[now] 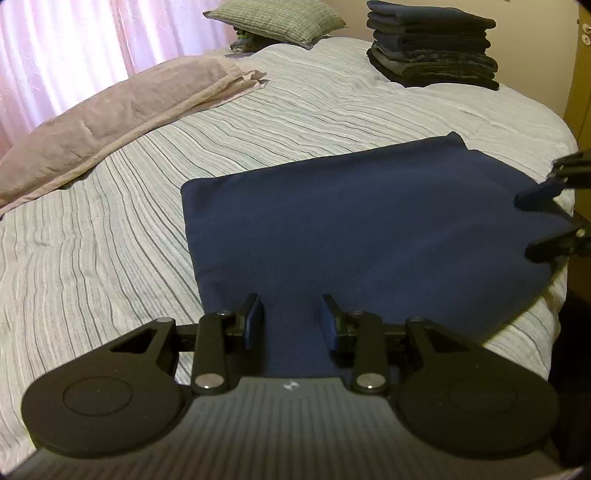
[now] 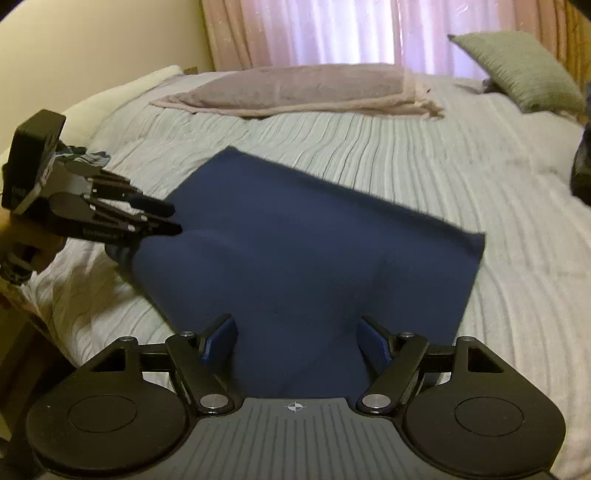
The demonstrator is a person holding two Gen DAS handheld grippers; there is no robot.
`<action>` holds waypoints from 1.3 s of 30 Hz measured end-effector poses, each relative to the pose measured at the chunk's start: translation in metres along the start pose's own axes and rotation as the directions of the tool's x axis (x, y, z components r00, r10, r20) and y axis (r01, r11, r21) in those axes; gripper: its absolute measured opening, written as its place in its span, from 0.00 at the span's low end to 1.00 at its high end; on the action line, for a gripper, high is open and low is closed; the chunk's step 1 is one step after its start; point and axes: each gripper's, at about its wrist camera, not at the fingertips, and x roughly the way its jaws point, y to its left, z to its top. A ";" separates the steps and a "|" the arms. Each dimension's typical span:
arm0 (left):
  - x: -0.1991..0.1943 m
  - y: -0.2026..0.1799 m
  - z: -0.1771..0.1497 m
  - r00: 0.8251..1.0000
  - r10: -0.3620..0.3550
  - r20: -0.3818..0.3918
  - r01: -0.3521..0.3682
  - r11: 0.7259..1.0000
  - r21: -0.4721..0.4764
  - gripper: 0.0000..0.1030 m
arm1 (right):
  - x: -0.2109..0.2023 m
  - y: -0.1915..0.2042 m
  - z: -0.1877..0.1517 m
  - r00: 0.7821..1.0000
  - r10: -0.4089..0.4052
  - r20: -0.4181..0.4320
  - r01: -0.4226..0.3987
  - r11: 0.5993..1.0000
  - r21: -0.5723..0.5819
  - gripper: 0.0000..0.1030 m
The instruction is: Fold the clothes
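One navy cloth (image 1: pixel 369 229) on the bed (image 1: pixel 110 240), folded into a rough rectangle, lying flat on the striped cover toward the near right side in the left wrist view. Two claws in play. Left claw (image 1: pixel 291 319) hanging wide open right over the near edge of the cloth, blue pads (image 1: pixel 254 321) apart with navy fabric showing between them, not pinching anything. Same claw (image 2: pixel 162 218) visible from the right wrist view too, coming in from the left with one hand (image 2: pixel 22 243) behind it, tips at the cloth's left corner, where the fabric bulges up a bit. Right claw (image 2: pixel 295 341) also spread wide over its own near edge of the cloth, nothing clamped; from the left camera only its dark tips (image 1: pixel 554 206) poke in at the right edge, touching or just above the cloth there, can't tell which.

Rest of the bed, counted: one pinkish-mauve pillow (image 1: pixel 110 118) lying long on the far left, one grey-green checked cushion (image 1: pixel 273 20) at the far end, one stack of dark folded clothes (image 1: pixel 432 44) far right, roughly seven or eight layers but too dark to count properly. Pink curtains (image 1: pixel 74 48) behind the far left, glowing with daylight. One small bundle of striped fabric (image 2: pixel 83 157) just past the left claw's body in the right wrist view.
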 end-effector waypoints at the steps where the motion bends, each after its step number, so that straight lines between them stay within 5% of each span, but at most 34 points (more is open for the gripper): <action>1: 0.000 -0.001 0.000 1.000 0.004 0.001 -0.004 1.000 0.003 0.30 | -0.004 0.005 0.001 1.000 -0.007 0.014 0.007 1.000 -0.021 0.72; 13: -0.001 -0.009 -0.002 0.999 0.041 0.016 -0.042 0.998 0.054 0.30 | 0.016 0.032 -0.006 0.999 -0.036 -0.023 0.030 0.974 -0.225 0.72; 18: -0.002 -0.007 -0.002 0.999 0.038 0.019 -0.039 0.998 0.056 0.30 | 0.021 0.057 -0.020 0.996 -0.085 -0.016 0.068 0.886 -0.459 0.72; 20: -0.003 -0.008 -0.003 0.999 0.042 0.024 -0.043 0.997 0.061 0.30 | 0.030 0.062 -0.027 0.987 -0.162 -0.011 0.130 0.828 -0.545 0.72; 24: -0.021 -0.007 -0.004 0.996 0.033 0.082 -0.040 0.996 0.084 0.31 | 0.034 0.062 -0.032 0.973 -0.230 0.035 0.203 0.766 -0.610 0.72; 26: -0.044 -0.002 -0.006 0.985 -0.025 0.169 0.011 0.996 0.084 0.43 | 0.029 0.056 -0.029 0.975 -0.217 0.053 0.206 0.779 -0.592 0.66; 29: -0.072 -0.005 -0.012 0.970 -0.067 0.232 0.026 0.984 0.177 0.55 | 0.019 0.033 -0.016 0.990 -0.136 0.030 0.136 0.888 -0.439 0.58; 32: -0.081 -0.027 -0.024 0.976 -0.058 0.212 -0.024 0.930 0.368 0.57 | 0.016 0.030 -0.014 0.987 -0.148 0.059 0.159 0.882 -0.444 0.57; 33: -0.079 -0.038 -0.030 0.980 -0.047 0.195 -0.045 0.896 0.441 0.57 | 0.016 0.032 -0.015 0.986 -0.152 0.068 0.166 0.874 -0.456 0.47; 34: -0.076 -0.049 -0.035 0.983 -0.033 0.180 -0.065 0.856 0.512 0.57 | 0.015 0.032 -0.014 0.988 -0.138 0.069 0.154 0.881 -0.447 0.37; 39: -0.043 -0.094 -0.062 0.975 0.117 0.187 -0.219 0.615 0.758 0.56 | 0.010 0.028 -0.009 0.990 -0.116 0.084 0.140 0.909 -0.394 0.36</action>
